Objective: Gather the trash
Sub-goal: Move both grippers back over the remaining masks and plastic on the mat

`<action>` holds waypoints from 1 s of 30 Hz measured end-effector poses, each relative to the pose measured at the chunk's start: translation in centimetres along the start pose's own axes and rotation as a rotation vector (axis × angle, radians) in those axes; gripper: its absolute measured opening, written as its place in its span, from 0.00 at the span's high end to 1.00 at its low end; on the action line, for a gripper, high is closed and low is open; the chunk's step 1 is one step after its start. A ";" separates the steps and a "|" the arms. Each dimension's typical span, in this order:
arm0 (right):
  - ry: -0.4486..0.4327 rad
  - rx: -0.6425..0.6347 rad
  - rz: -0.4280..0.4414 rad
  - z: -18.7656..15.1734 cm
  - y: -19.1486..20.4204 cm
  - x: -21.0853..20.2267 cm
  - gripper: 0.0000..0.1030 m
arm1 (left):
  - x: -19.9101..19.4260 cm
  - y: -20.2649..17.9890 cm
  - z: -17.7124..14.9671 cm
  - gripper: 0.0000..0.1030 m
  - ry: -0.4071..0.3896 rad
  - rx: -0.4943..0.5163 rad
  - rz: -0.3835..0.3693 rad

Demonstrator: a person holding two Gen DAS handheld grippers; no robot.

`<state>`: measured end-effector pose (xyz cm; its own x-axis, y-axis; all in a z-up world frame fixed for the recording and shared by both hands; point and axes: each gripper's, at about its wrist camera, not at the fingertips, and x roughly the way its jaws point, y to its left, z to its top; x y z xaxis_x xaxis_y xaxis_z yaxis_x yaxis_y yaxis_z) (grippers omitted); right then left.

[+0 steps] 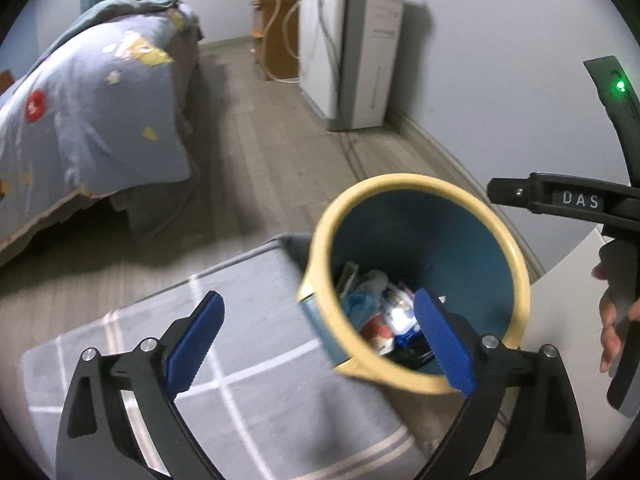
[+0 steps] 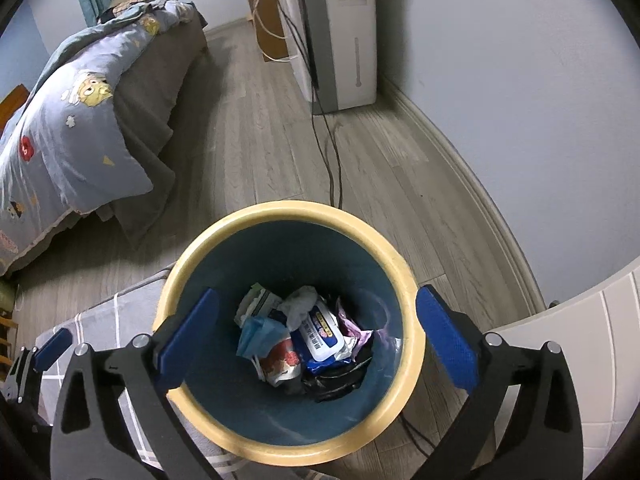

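Note:
A blue waste bin with a yellow rim (image 2: 288, 210) stands on the floor, partly on a grey checked rug. Inside lies trash (image 2: 316, 332): a wet-wipes pack, a blue face mask, crumpled wrappers and tissue. My right gripper (image 2: 318, 296) hovers straight over the bin's mouth, open, with nothing between its blue pads. In the left wrist view the bin (image 1: 320, 240) sits to the right of centre. My left gripper (image 1: 320, 304) is open and empty above the bin's left edge and the rug. One of its blue fingers (image 2: 52, 344) shows at the lower left of the right wrist view.
A bed with a blue patterned quilt (image 2: 68, 140) fills the left. A white appliance (image 2: 340, 40) stands against the wall, and its black cable (image 2: 332, 152) runs across the wood floor to the bin. The grey rug (image 1: 240, 340) lies below. A person's hand (image 1: 612, 320) is at the right.

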<state>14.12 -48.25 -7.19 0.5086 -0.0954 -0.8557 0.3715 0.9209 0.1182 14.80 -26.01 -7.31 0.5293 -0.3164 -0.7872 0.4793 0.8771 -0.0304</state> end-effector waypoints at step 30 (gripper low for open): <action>0.099 -0.311 0.175 -15.1 16.8 -6.8 0.06 | -14.7 13.2 -19.6 0.05 0.096 -0.225 0.272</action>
<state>5.19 -26.42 -6.97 0.4601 0.0968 -0.8826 0.0239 0.9923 0.1214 -0.35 -2.69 -8.23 0.5428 -0.0343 -0.8391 0.1578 0.9855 0.0618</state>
